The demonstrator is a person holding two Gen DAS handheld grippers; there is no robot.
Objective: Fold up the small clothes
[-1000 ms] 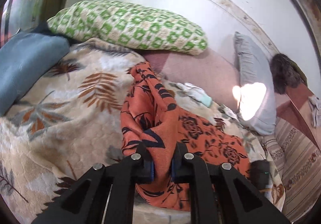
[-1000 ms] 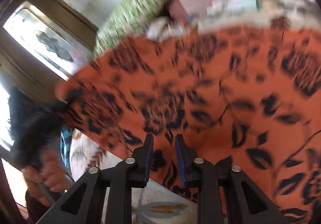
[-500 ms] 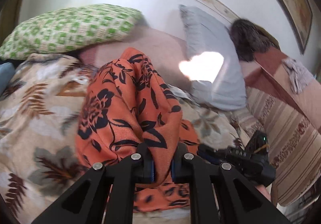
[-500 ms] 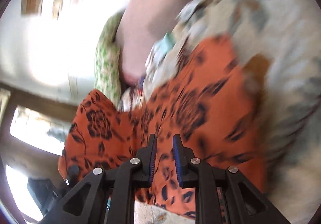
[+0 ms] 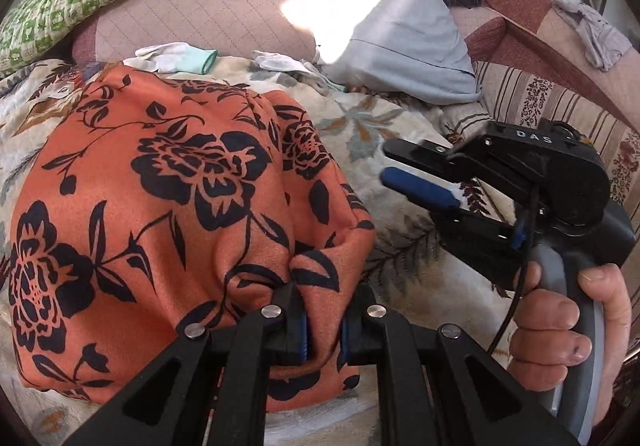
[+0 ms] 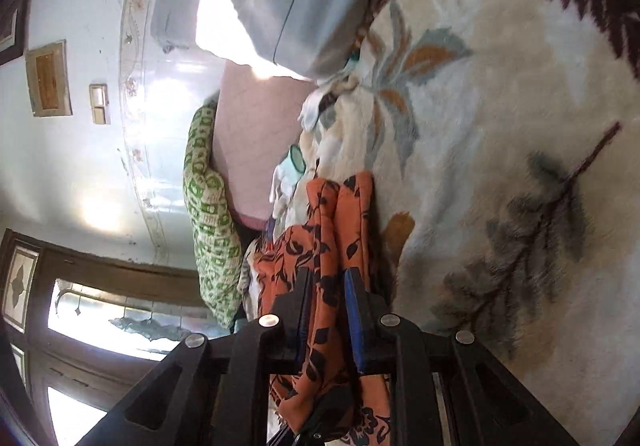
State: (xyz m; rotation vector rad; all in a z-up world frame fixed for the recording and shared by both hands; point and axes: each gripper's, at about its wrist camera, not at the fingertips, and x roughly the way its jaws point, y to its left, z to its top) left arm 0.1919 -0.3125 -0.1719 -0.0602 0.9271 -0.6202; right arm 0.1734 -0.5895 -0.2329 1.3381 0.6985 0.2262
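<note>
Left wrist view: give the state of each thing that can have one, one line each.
Cloth: doubled over and bunched on the blanket, near edge pinched.
Left gripper: shut on the cloth.
Right gripper: slightly open, empty, tips just clear of the cloth.
Glove: lying loose and unfolded behind the cloth.

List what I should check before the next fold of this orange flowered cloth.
1. Left gripper clamped on the cloth: ok.
2. Right gripper gripping the cloth: cannot tell. The left view shows it just off the cloth's edge, while its own view shows cloth between its fingers.
3. Cloth lying flat on the blanket: not ok, it is bunched at the left gripper.
4. Grey pillow clear of the cloth: ok.
</note>
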